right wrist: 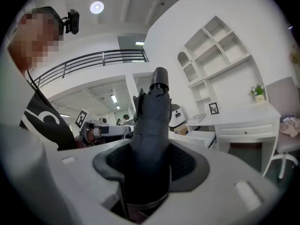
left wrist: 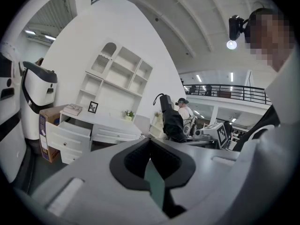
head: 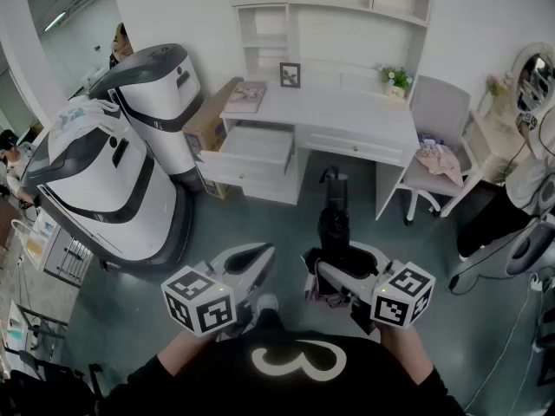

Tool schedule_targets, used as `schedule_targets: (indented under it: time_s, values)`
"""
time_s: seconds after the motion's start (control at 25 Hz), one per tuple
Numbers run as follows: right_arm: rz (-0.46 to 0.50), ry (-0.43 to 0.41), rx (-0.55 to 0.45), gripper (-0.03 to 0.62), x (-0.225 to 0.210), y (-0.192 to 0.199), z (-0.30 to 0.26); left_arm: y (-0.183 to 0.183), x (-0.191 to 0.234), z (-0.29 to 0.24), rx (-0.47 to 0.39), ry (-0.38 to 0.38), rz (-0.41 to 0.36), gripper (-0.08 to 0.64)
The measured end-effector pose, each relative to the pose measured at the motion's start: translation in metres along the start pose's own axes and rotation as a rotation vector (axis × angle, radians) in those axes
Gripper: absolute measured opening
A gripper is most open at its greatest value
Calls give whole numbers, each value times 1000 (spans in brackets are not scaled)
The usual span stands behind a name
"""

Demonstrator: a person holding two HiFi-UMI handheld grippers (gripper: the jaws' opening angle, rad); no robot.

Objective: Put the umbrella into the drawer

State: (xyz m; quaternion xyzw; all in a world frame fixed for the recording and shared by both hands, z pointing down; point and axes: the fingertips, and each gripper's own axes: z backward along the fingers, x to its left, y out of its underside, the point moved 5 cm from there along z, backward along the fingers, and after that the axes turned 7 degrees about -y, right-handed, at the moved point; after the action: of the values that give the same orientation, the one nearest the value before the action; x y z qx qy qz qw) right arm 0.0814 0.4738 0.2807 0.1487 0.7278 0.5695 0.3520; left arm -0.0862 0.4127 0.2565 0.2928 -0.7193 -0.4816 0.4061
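Observation:
A folded black umbrella [head: 334,224] sticks out forward from my right gripper [head: 338,263], whose jaws are shut on its lower part. In the right gripper view the umbrella [right wrist: 152,125] fills the space between the black pads [right wrist: 187,165] and its handle points up. The white desk [head: 347,111] stands ahead, its upper left drawer [head: 256,146] pulled open. My left gripper [head: 251,263] hangs beside the right one with nothing in it. Its pads [left wrist: 136,161] stand together with only a thin slit between them. The umbrella [left wrist: 171,118] and the drawer [left wrist: 70,130] also show in the left gripper view.
Two large white and grey machines [head: 113,172] stand at the left, with a cardboard box [head: 208,120] beside the desk. A chair [head: 438,137] with a pink cloth sits at the desk's right end. A person [head: 520,189] stands at the far right. A book [head: 247,96] lies on the desk.

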Motion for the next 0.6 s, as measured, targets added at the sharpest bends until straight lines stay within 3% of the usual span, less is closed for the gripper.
schedule_targets:
  time_s: [0.6]
  values:
    - [25,14,-2,229,-11,-1,0,-2,2,-5,5,-8,-33,8]
